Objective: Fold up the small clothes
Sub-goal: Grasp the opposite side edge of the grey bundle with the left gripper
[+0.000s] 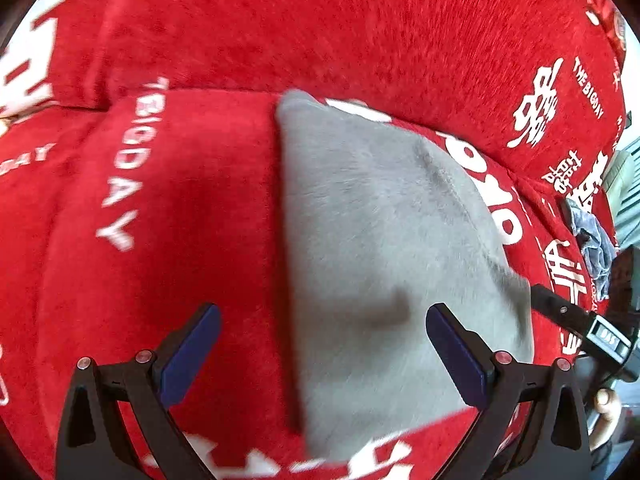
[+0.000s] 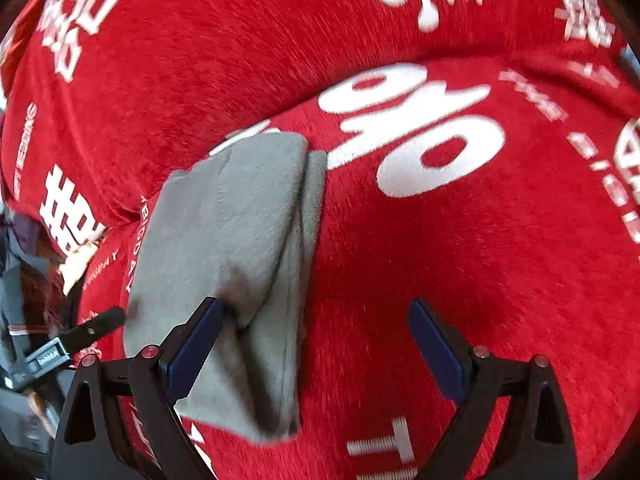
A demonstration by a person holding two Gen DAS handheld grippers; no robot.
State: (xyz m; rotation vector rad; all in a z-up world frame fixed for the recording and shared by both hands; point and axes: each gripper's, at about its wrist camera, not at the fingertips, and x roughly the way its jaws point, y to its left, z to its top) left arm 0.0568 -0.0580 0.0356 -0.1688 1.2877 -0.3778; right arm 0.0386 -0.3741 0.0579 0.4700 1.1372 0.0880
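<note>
Across the middle of both wrist views lies one small grey fleece garment [image 1: 384, 248], already doubled over on a red plush cover printed with white lettering [image 1: 192, 200]. From the right wrist, its layers show as stacked edges along the right side of the cloth, with a loose flap curling near the lower centre, so at least one fold looks done. Judging by that untidy flap, squaring up or a further fold may remain.

Low in the left wrist frame, the left gripper [image 1: 323, 354] stands wide apart with nothing between its blue pads, hovering over the near end of the garment. In the right wrist view, the right gripper [image 2: 316, 350] is likewise spread and empty; its left pad sits at the garment's flap, though contact cannot be confirmed.

One grey garment is being worked. At the right edge of the left wrist frame, one crumpled bluish cloth [image 1: 594, 248] waits, seemingly unfolded. Two grippers, both empty.
</note>
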